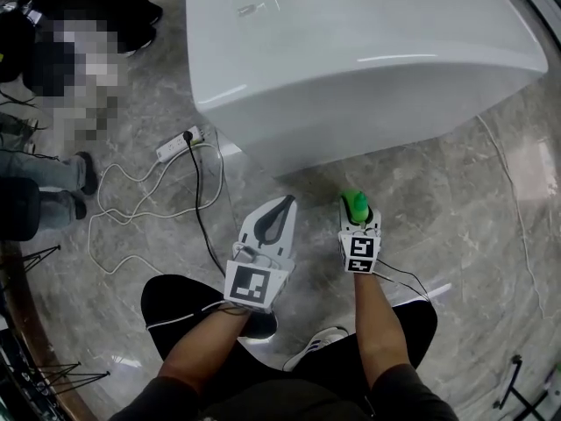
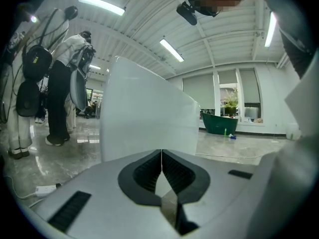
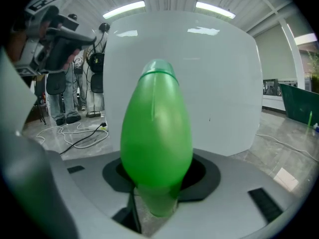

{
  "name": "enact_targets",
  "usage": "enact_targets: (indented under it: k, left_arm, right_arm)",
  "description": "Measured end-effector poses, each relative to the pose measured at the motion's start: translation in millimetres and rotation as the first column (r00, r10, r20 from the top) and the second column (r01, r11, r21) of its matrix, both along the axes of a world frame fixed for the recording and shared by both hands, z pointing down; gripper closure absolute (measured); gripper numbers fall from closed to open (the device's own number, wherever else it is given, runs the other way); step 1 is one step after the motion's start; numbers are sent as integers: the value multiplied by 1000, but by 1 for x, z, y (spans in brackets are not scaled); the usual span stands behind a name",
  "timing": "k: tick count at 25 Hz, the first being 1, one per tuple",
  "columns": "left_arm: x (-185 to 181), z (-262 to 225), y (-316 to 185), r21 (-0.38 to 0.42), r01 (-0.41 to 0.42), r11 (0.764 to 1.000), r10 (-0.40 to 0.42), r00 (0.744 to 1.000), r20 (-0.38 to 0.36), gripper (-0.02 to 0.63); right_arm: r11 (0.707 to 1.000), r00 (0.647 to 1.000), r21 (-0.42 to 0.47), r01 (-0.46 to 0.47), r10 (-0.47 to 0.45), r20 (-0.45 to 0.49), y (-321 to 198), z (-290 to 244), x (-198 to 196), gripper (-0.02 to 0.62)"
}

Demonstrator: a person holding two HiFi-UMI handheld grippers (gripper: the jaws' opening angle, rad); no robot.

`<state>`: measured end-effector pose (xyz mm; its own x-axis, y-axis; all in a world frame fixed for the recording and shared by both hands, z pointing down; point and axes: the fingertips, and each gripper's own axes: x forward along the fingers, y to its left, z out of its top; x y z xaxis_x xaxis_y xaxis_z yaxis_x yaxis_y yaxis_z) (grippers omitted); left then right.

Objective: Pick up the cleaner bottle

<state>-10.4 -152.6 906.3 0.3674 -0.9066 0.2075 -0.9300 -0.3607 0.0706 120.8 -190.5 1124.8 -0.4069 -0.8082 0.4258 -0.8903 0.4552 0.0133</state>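
Observation:
The cleaner bottle (image 3: 156,133) is bright green and fills the middle of the right gripper view, standing upright between the jaws. My right gripper (image 1: 358,210) is shut on the green bottle (image 1: 355,203), which sticks out ahead of it in the head view, lifted off the floor. My left gripper (image 1: 275,218) hangs beside it to the left, its jaws pressed together with nothing in them; its dark pads (image 2: 149,172) meet along one line in the left gripper view.
A big white bathtub (image 1: 368,51) lies just ahead of both grippers. A power strip (image 1: 178,143) and looping white and black cables (image 1: 149,204) lie on the marble floor to the left. People stand at the far left. My shoes (image 1: 314,346) are below.

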Motion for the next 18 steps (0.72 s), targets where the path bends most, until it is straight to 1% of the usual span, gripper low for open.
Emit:
enact_targets:
  k: [2, 5, 9, 11, 15, 18]
  left_arm:
    - [5, -7, -4, 8, -10, 1000, 10, 1000, 4, 598]
    - [9, -28, -4, -3, -24, 1000, 24, 1000, 13, 598]
    - [-2, -64, -2, -77, -1, 997, 3, 1000, 17, 600]
    - [-4, -94, -2, -96, 8, 995, -7, 1000, 8, 600]
    - [2, -172, 7, -93, 10, 996, -11, 1000, -6, 600]
    - [5, -231, 17, -120, 3, 993, -3, 1000, 2, 598]
  right_arm:
    - [1000, 1000, 13, -2, 2, 4, 0, -24, 2, 402]
    - [1000, 1000, 19, -13, 13, -2, 2, -70, 11, 403]
    - [1000, 1000, 26, -17, 17, -5, 6, -147, 21, 403]
    - [999, 1000, 28, -18, 18, 0, 10, -188, 25, 403]
    - [1000, 1000, 12, -28, 28, -11, 25, -269, 37, 404]
    - [999, 999, -2, -48, 48, -21, 41, -336, 46, 403]
